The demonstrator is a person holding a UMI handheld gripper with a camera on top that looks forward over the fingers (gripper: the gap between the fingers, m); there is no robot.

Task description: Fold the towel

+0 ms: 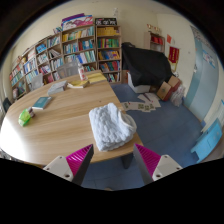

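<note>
The white, waffle-textured cloth towel [111, 126] lay bunched in a thick heap on the pale wooden bench [55, 125], close to the bench's near edge and just ahead of the tool [110, 160]. The tool stood wide apart, its pink-padded fingers [78, 158] empty and short of the towel, touching nothing. Beyond the towel, further back on the same surface, lay a few books [88, 80] and a small green object [25, 117]. The main risk looked to be the edge: a pull toward the tool could drag the towel off onto the blue floor [165, 125]. A pinch into the heap might also catch several layers, leaving the fold lumpy.
</note>
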